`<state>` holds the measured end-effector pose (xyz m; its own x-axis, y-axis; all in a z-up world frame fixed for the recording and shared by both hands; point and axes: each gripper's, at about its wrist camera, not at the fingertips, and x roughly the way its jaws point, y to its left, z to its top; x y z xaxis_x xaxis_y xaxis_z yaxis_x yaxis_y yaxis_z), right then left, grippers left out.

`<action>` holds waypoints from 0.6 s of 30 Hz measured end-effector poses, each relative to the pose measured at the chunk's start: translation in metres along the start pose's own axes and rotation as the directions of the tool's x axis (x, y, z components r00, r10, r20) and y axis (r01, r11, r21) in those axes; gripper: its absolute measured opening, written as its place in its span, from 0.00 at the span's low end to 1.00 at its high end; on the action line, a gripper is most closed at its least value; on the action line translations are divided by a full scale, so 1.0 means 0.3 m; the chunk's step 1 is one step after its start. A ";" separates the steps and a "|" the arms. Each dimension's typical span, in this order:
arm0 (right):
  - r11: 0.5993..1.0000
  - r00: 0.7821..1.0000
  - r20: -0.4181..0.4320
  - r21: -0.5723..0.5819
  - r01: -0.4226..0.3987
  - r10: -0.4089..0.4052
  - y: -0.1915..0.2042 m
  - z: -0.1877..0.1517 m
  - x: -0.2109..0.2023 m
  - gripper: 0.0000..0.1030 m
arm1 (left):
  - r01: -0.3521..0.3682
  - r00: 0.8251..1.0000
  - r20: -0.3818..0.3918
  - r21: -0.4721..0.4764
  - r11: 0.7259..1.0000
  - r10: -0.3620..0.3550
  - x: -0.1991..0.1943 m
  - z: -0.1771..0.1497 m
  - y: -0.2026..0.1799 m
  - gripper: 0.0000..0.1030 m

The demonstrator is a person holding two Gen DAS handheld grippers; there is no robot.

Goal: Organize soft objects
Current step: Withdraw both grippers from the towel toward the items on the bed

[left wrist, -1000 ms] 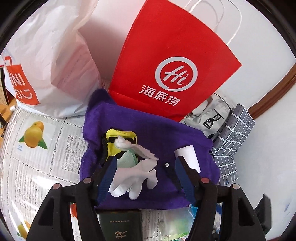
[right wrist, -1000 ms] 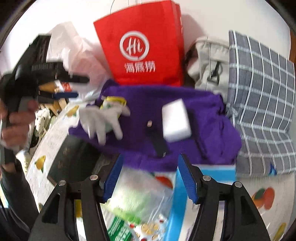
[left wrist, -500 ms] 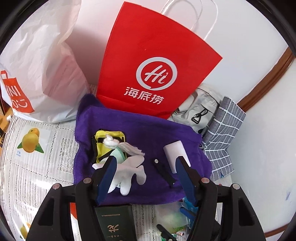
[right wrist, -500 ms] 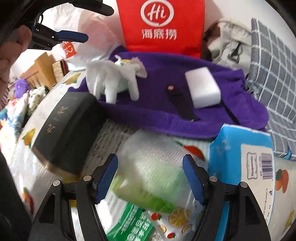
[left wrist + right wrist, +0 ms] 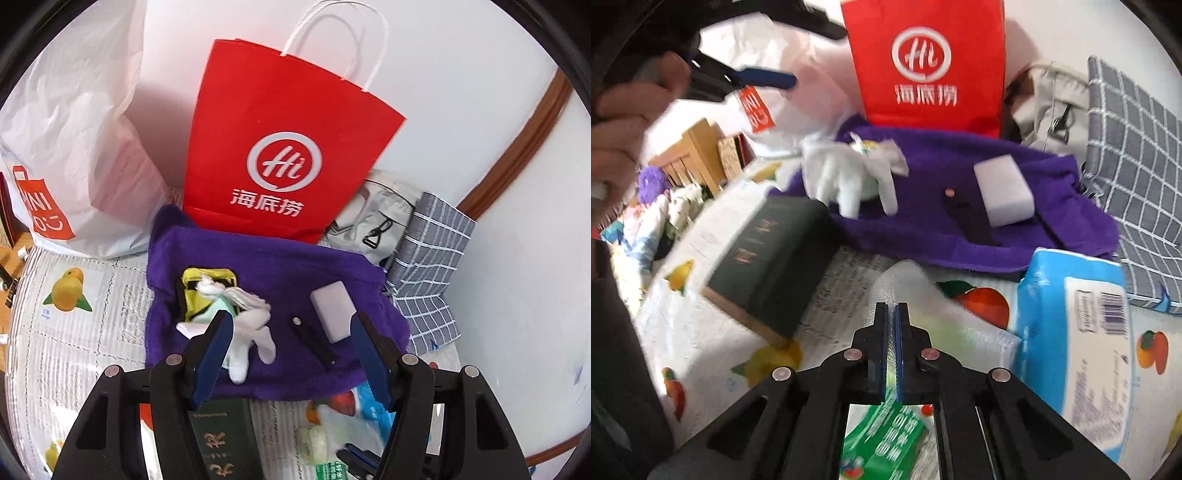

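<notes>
Blue-padded right gripper (image 5: 890, 314) nearest, jaws pressed together over a clear plastic packet (image 5: 945, 325) with green contents on the near edge of the fruit-print tablecloth (image 5: 701, 332); cannot tell whether film is pinched between the pads. Just right of it, a blue tissue pack (image 5: 1071, 332); to the left, a dark green book (image 5: 768, 266) lying flat. In the left wrist view, left gripper (image 5: 290, 349) held above the table with jaws apart, nothing between them, over the near edge of a purple towel (image 5: 266, 266). Spread across the middle of the table, that towel, carrying a white plush toy (image 5: 247, 328) on its left part beside a yellow pouch (image 5: 192, 291), a thin black strip (image 5: 314, 341) in the middle, and a white sponge block (image 5: 334, 310) on its right part, apart from the toy. Beyond the towel's far edge, upright against the wall, a red paper bag (image 5: 280, 155); to its left a white plastic bag (image 5: 74, 129), to its right a grey pouch (image 5: 376, 221) and a checked grey cloth (image 5: 432, 266) at the table's far right corner. Upper left in the right wrist view, a hand (image 5: 631, 110) around the left gripper's handle.
</notes>
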<state>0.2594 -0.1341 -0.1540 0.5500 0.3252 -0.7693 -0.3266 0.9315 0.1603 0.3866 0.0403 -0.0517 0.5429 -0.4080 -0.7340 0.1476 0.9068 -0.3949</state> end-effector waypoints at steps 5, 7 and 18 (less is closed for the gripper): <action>1.000 0.999 0.038 0.024 -0.009 0.008 0.007 -0.044 -0.131 0.03 | 0.024 1.000 0.003 0.032 0.999 -0.024 -0.046 -0.064 -0.057 0.62; 1.000 0.999 0.044 0.028 0.000 -0.002 0.007 -0.069 -0.168 0.03 | 0.020 1.000 -0.005 0.049 0.999 -0.020 -0.067 -0.106 -0.070 0.62; 0.999 0.999 0.009 0.042 0.033 -0.034 0.006 -0.298 -0.266 0.03 | -0.079 0.995 -0.061 0.083 0.993 0.084 -0.159 -0.459 -0.042 0.62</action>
<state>0.1461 -0.1730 -0.1474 0.5672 0.2949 -0.7689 -0.2756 0.9478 0.1602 0.2451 0.0338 -0.0877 0.5021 -0.3358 -0.7970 0.1724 0.9419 -0.2882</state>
